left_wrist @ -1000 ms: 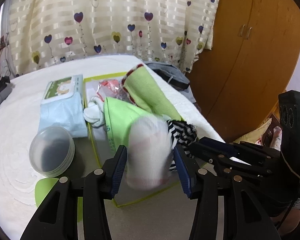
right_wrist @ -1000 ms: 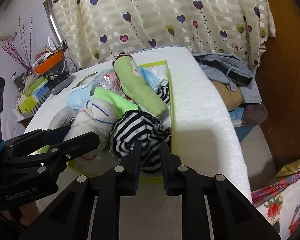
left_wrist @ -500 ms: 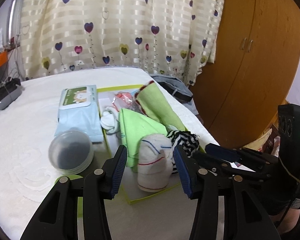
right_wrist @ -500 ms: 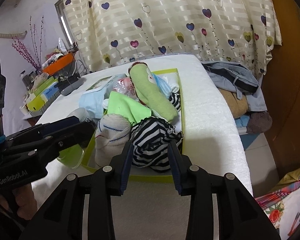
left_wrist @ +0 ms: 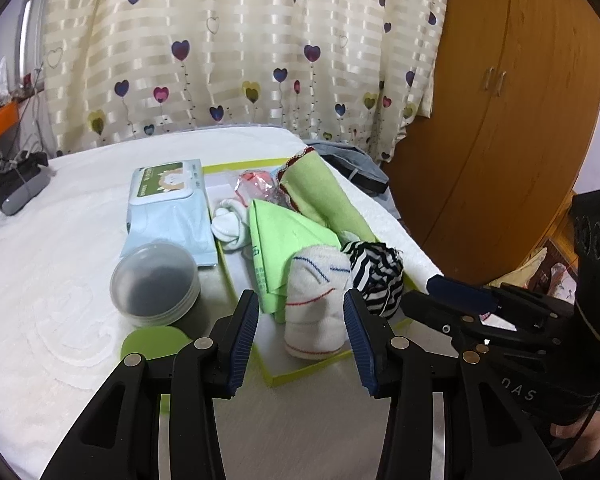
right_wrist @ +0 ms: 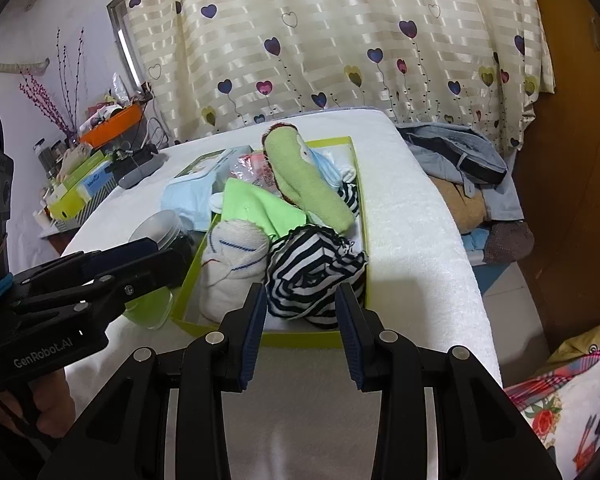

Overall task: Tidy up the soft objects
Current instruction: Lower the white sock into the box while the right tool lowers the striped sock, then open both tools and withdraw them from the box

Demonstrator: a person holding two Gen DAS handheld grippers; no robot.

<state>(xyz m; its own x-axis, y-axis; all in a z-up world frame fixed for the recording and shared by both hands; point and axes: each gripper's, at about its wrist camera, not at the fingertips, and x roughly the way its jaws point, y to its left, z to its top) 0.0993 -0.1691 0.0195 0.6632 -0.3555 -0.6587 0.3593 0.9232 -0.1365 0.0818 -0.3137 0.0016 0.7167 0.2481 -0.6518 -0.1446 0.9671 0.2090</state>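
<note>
Heart-printed cream curtains (left_wrist: 260, 52) hang behind a white towel-covered bed (left_wrist: 60, 248), where a shallow lime-edged cardboard tray (right_wrist: 358, 184) holds soft things. Near its front edge, a rolled white sock with blue and red stripes (left_wrist: 318, 300) sits beside a black-and-white striped sock bundle (right_wrist: 312, 272). The left gripper (left_wrist: 300, 330) has jaws closing, spread either side of the white sock without pressing it. The right gripper (right_wrist: 300, 330) jaws stand released before the striped bundle.

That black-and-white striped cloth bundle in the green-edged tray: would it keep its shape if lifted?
Probably not. The black-and-white striped cloth bundle looks loosely wadded, with a corner sticking out, so it would likely unfurl and droop. It seems light and squashy, unlikely to roll.
</note>
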